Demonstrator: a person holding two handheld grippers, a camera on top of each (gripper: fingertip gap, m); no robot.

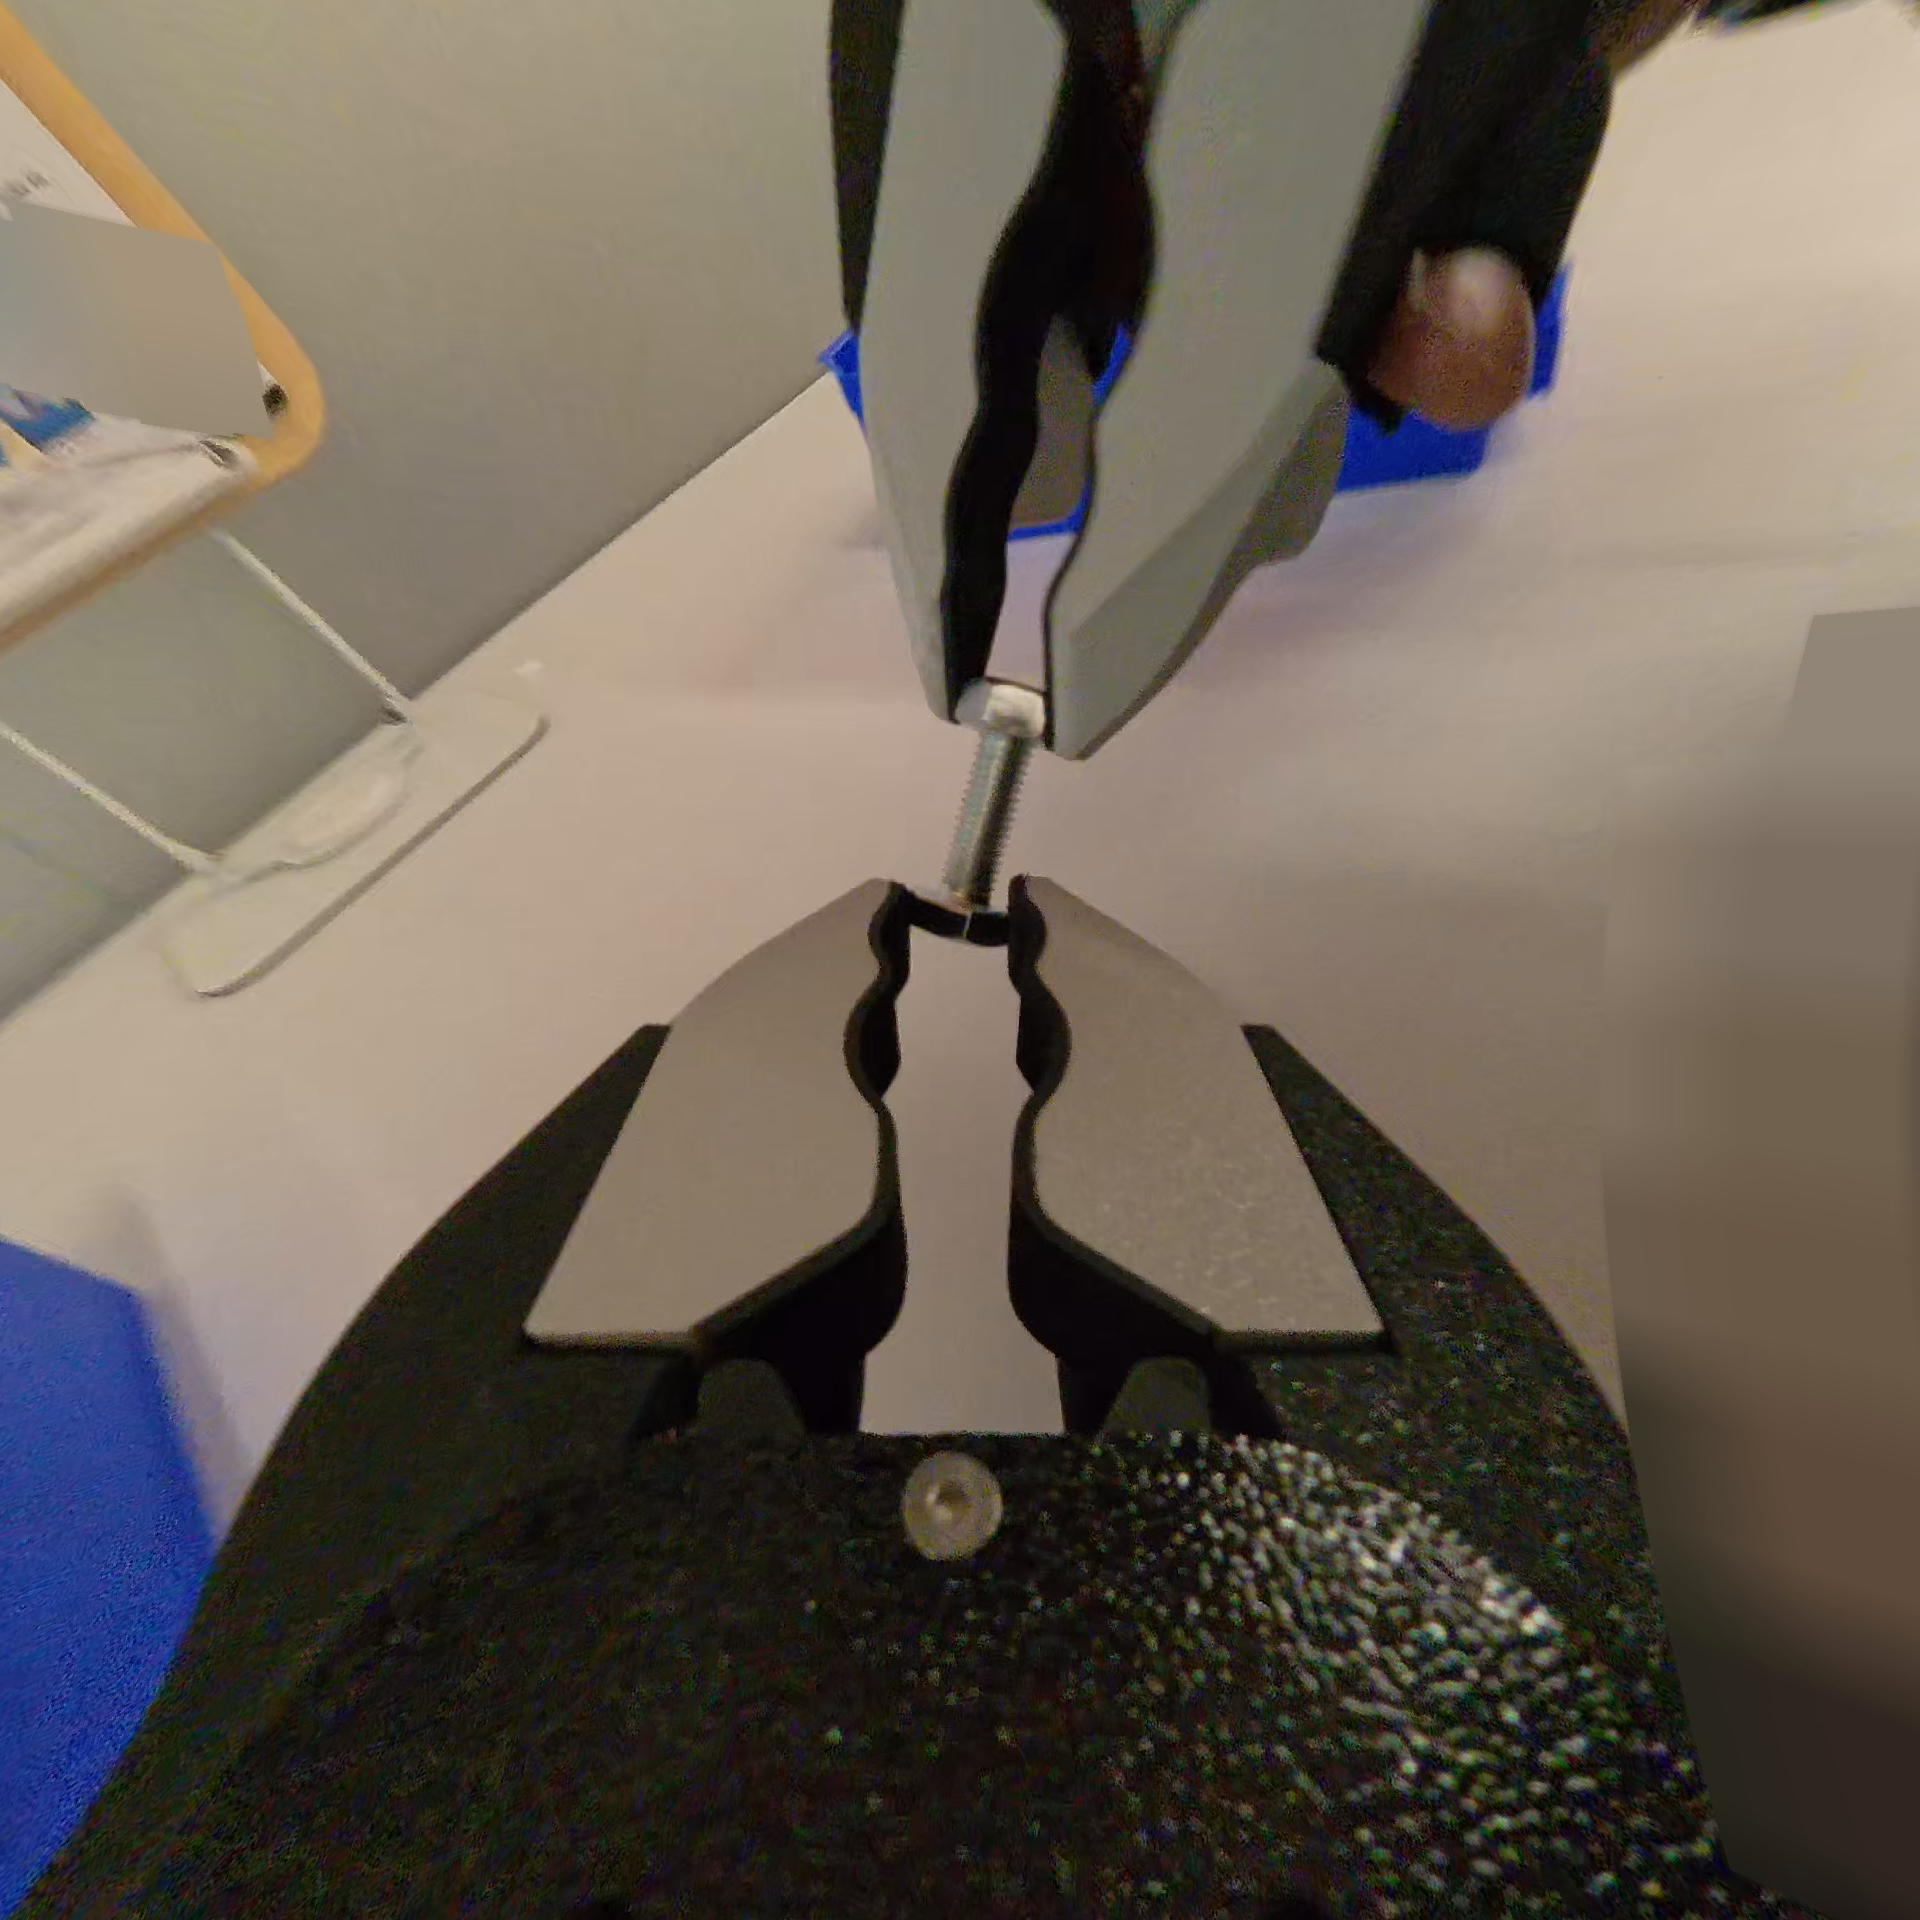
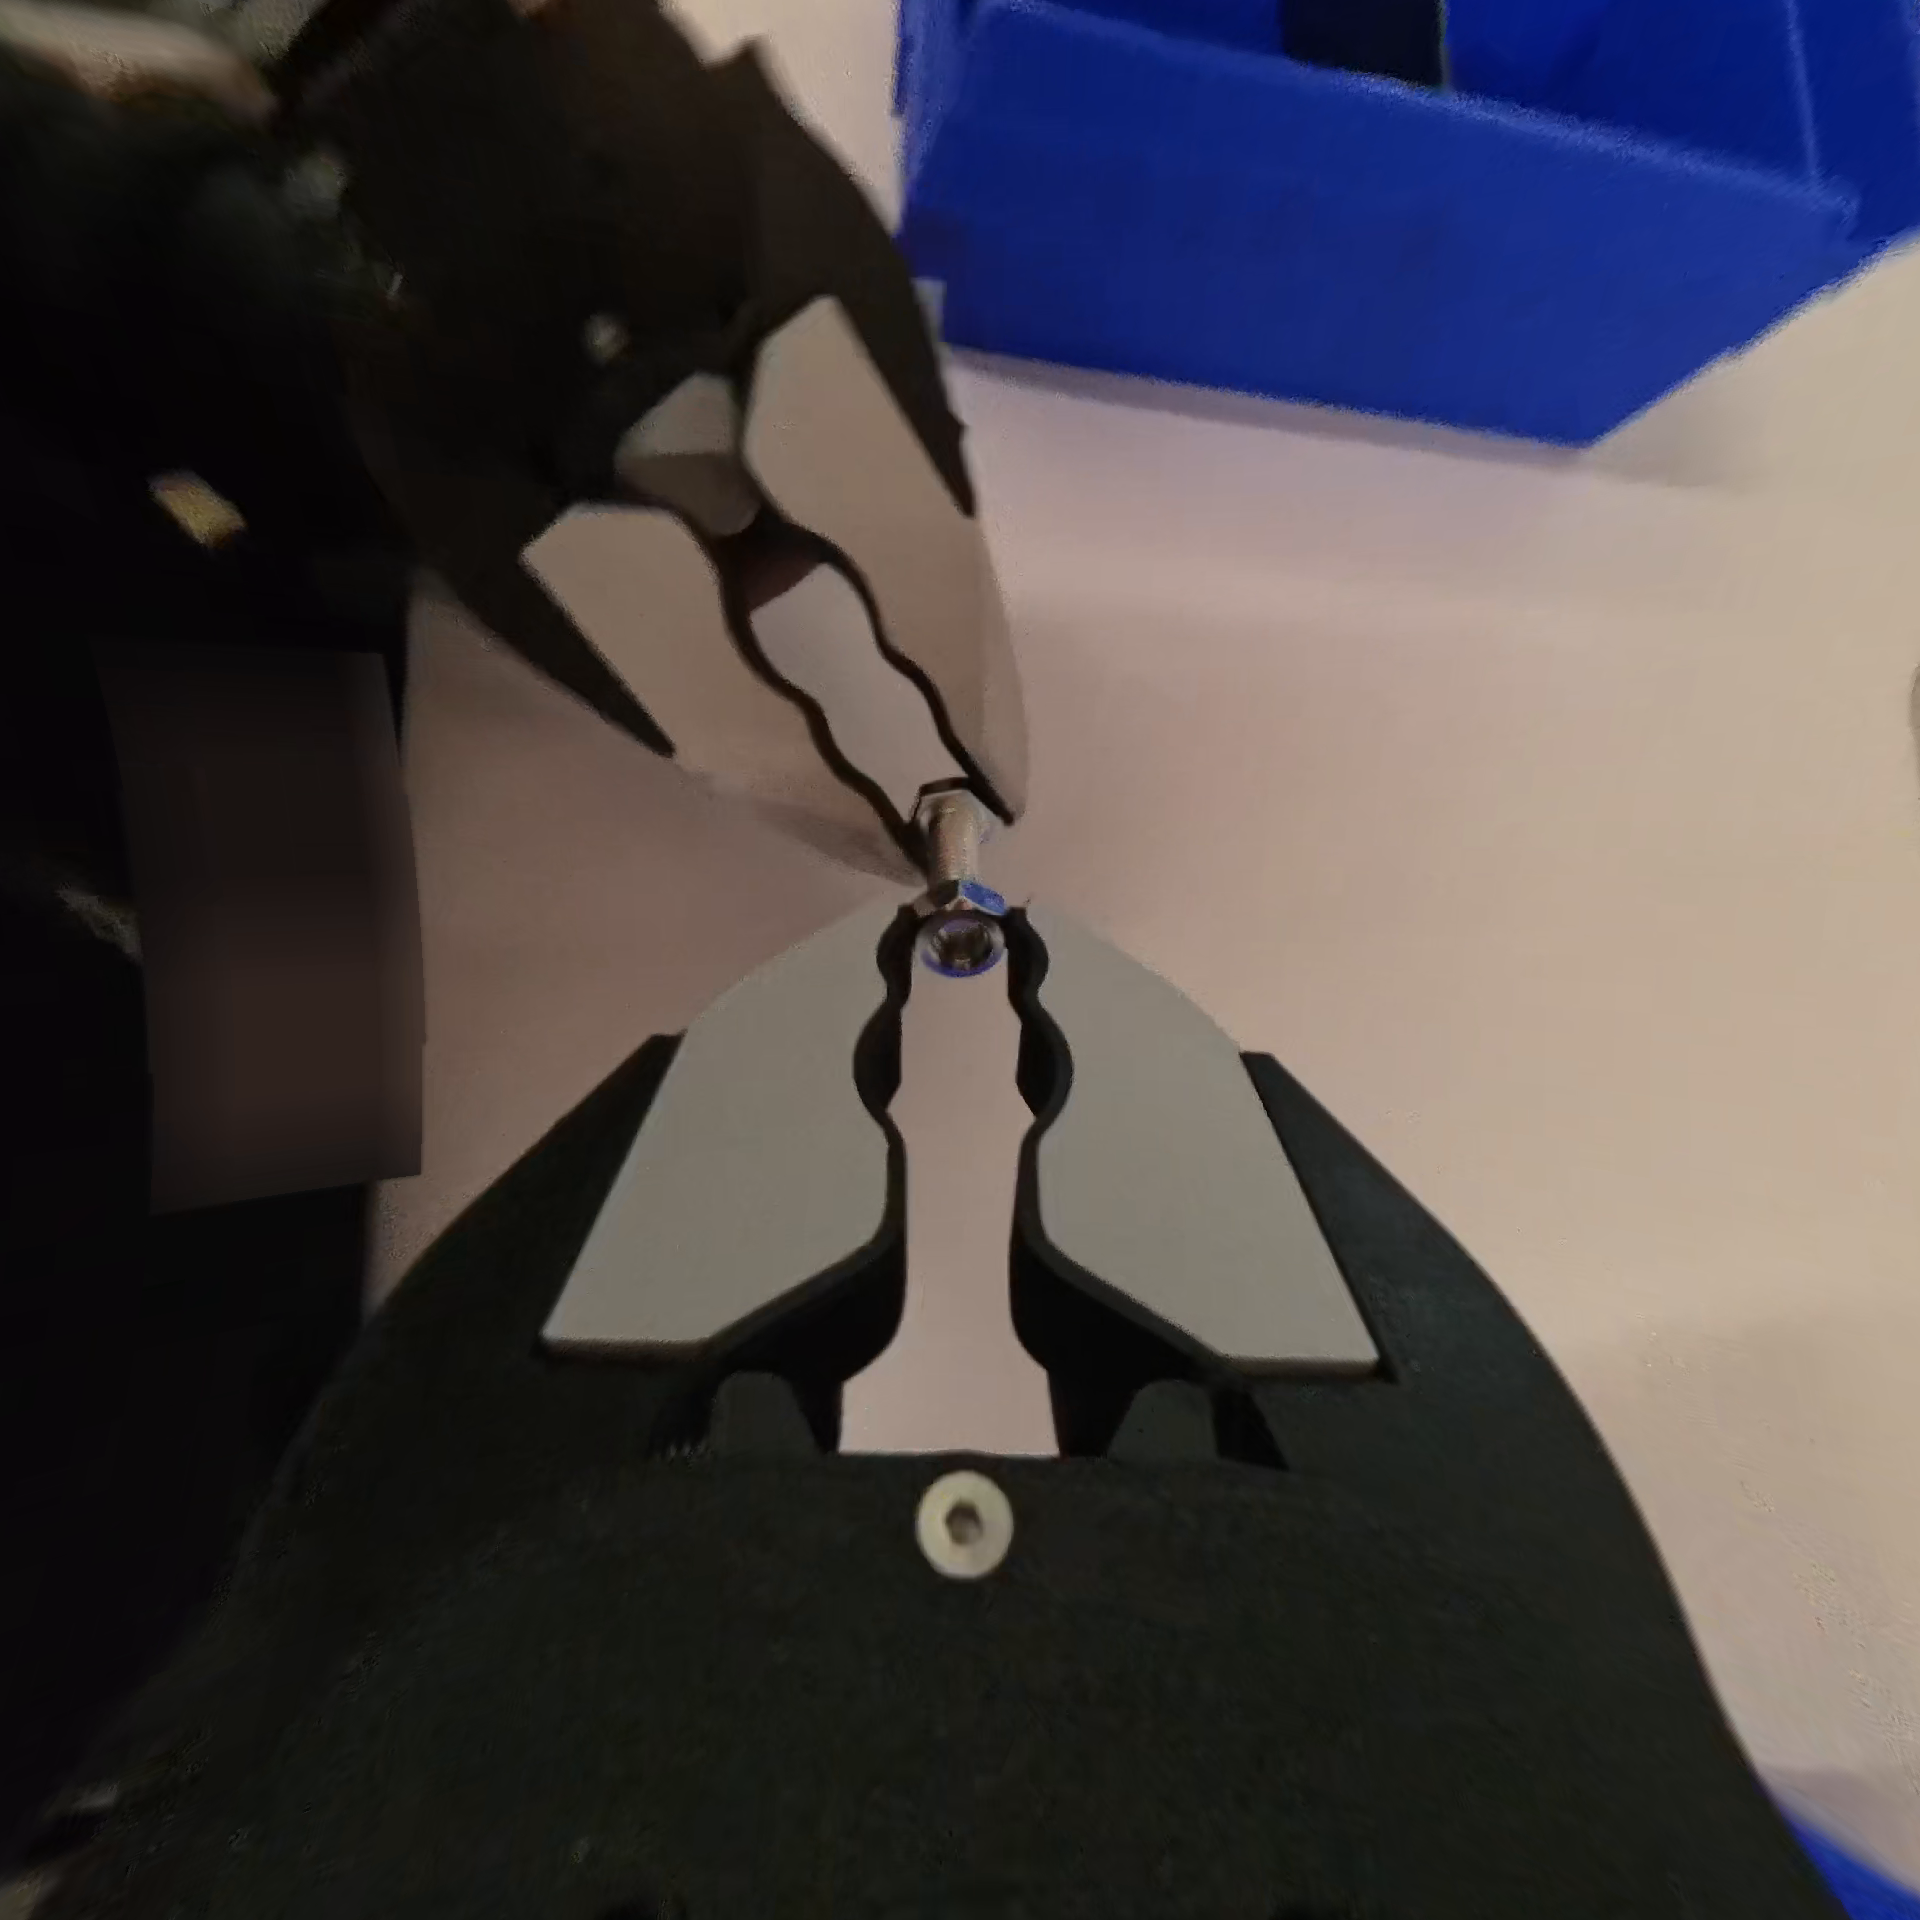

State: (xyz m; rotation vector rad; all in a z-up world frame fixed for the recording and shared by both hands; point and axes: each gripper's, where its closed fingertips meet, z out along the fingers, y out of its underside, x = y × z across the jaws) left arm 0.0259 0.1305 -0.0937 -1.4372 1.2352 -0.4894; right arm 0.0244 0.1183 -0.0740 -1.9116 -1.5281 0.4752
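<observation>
Pale tabletop (image 1: 1351, 831), grey wall (image 1: 468, 260), blue bins (image 2: 1351, 260) nr edge.

- I count two grippers: my left gripper (image 1: 956, 914) and my right gripper (image 2: 961, 935), tip to tip.
- One silver bolt (image 1: 982, 810), its head clamped by my left gripper.
- One hex nut (image 2: 956, 899) with a blue ring, pinched by my right gripper on the bolt's threaded end.
- One blue bin (image 2: 1351, 260) that I can be sure of; a blurred blue shape (image 1: 83, 1455) might be a second.
- One wood-framed stand (image 1: 281, 343).
- One fingertip (image 1: 1455, 343) in a black glove.
- One pale worktop (image 1: 1299, 831).
</observation>
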